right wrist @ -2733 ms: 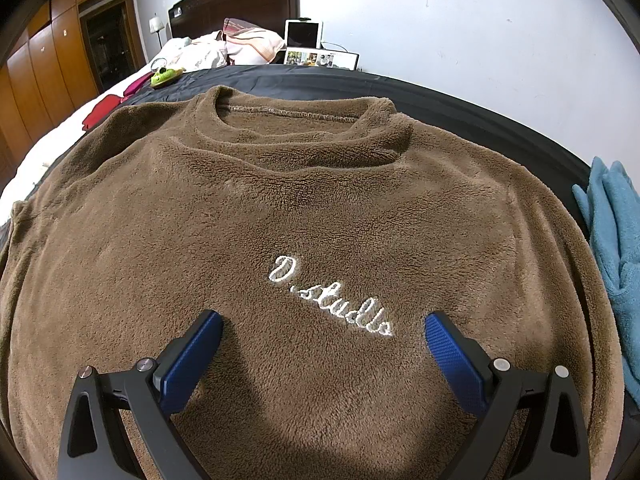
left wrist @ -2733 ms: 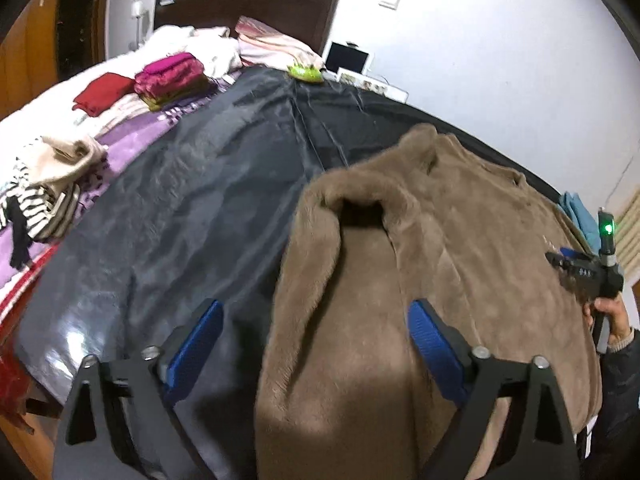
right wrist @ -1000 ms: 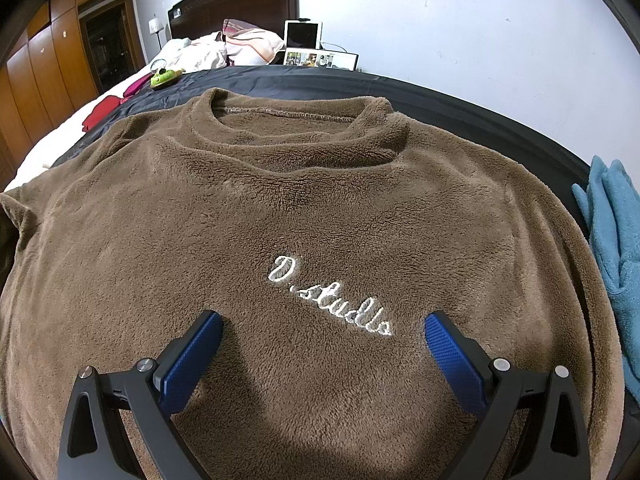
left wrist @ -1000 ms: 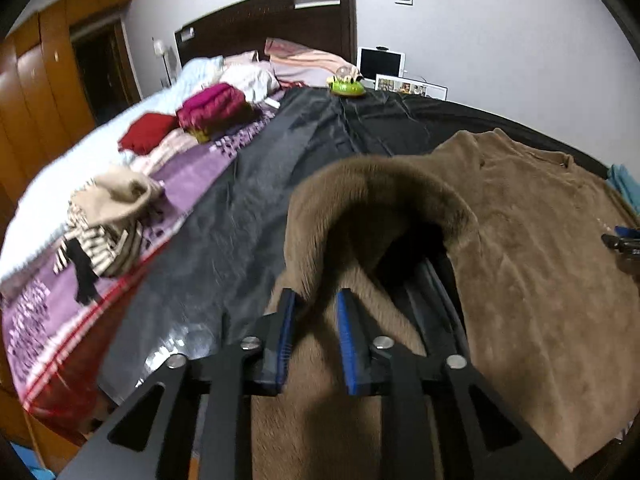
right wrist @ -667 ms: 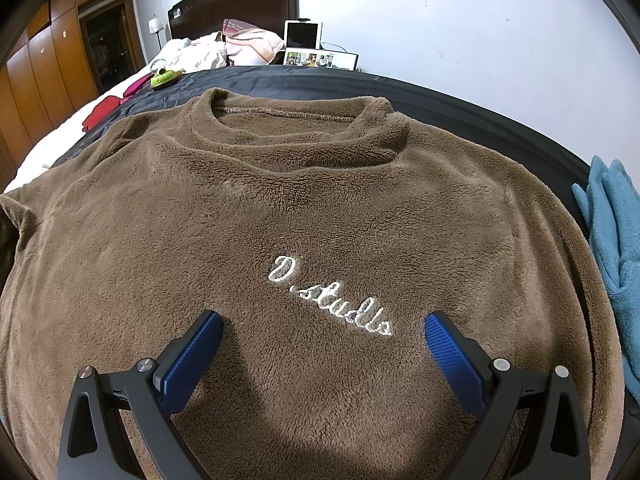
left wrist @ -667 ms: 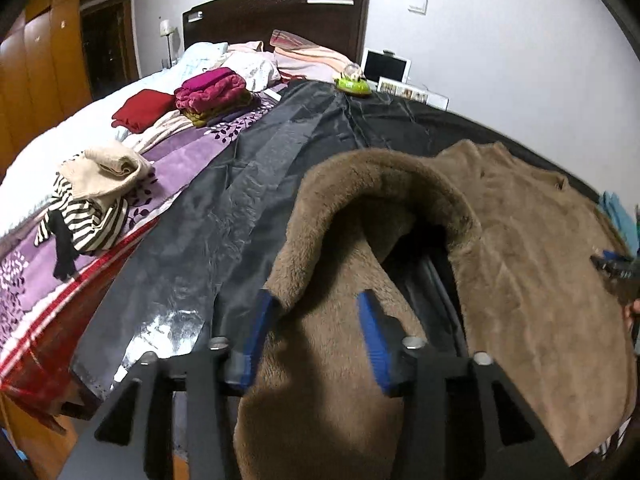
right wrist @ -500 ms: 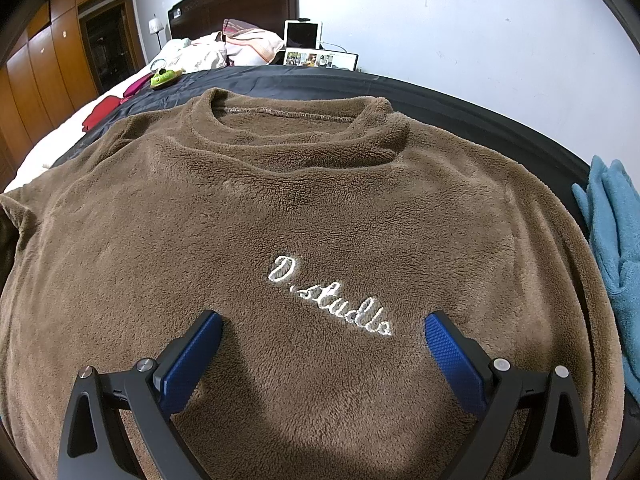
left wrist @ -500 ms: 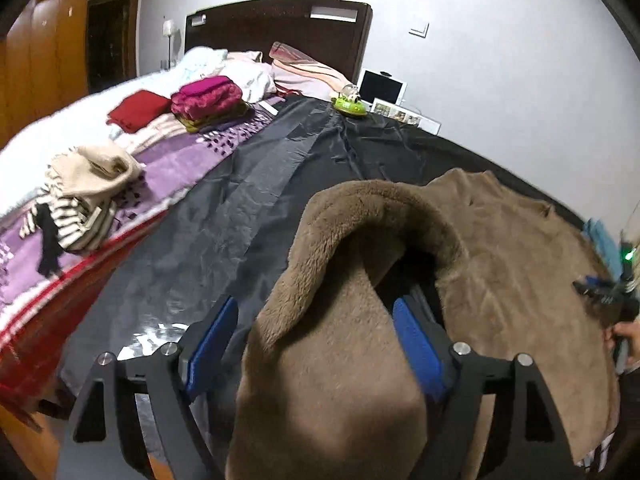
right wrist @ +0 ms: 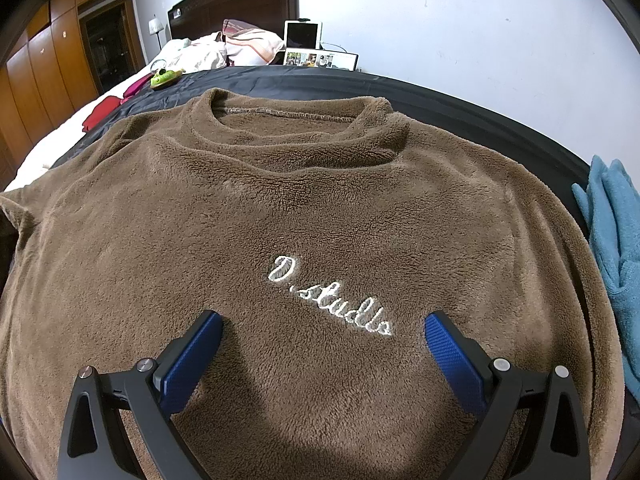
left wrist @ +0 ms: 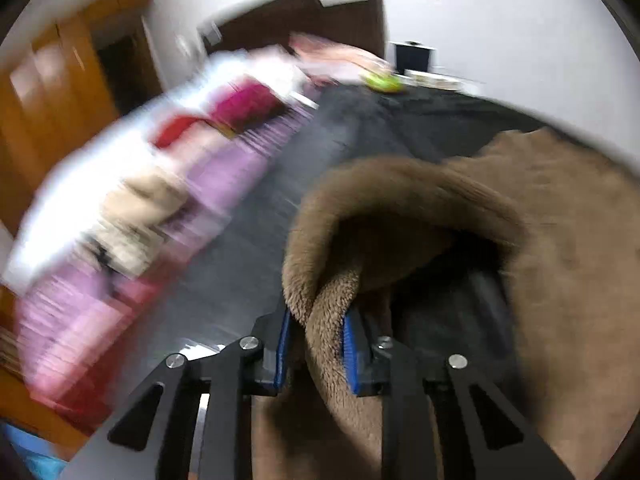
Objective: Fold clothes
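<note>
A brown fleece sweater (right wrist: 280,200) with white lettering (right wrist: 360,316) lies front up on the black sheet. My right gripper (right wrist: 322,320) hovers open just above its chest, one blue pad on each side of the lettering. In the blurred left wrist view, the sweater's (left wrist: 560,280) side is lifted and curled over into a hollow fold. My left gripper (left wrist: 316,320) is closing on a bunched edge of that fleece, and both blue pads press on it.
A black sheet (left wrist: 340,152) covers the bed. Folded piles of clothes (left wrist: 248,108) lie on its left part. A blue fleece garment (right wrist: 612,240) lies right of the sweater. A green toy (right wrist: 164,76), a tablet (right wrist: 302,34) and the headboard stand at the far end.
My left gripper let go of the sweater's edge, opened wide, then closed again on a fold of it; its view has swung and blurred. The right gripper has not moved.
</note>
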Action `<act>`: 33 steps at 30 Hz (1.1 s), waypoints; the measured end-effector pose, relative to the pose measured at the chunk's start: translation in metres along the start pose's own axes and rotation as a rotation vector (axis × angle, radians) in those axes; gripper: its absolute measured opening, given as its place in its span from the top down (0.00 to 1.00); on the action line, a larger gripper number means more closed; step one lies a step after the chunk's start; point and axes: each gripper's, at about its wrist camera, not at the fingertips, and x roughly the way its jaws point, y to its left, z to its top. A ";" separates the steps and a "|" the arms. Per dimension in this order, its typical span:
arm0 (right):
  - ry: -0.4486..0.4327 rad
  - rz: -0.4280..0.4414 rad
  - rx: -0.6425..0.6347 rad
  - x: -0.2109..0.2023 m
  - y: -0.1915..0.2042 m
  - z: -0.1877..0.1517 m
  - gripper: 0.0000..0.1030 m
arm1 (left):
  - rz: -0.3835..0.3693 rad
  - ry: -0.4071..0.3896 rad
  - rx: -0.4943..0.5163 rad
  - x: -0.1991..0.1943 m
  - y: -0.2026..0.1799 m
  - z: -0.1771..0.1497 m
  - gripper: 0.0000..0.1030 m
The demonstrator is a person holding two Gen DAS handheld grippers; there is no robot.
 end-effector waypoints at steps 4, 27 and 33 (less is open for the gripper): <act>0.000 0.000 0.001 0.000 0.000 0.000 0.01 | 0.359 -0.234 0.208 -0.030 -0.021 0.014 0.79; 0.001 0.003 0.001 0.001 0.000 0.001 0.01 | 0.024 0.016 0.014 -0.002 0.033 -0.025 0.59; 0.002 0.004 0.001 0.002 -0.001 0.001 0.01 | -0.096 -0.065 0.029 -0.042 0.003 -0.017 0.20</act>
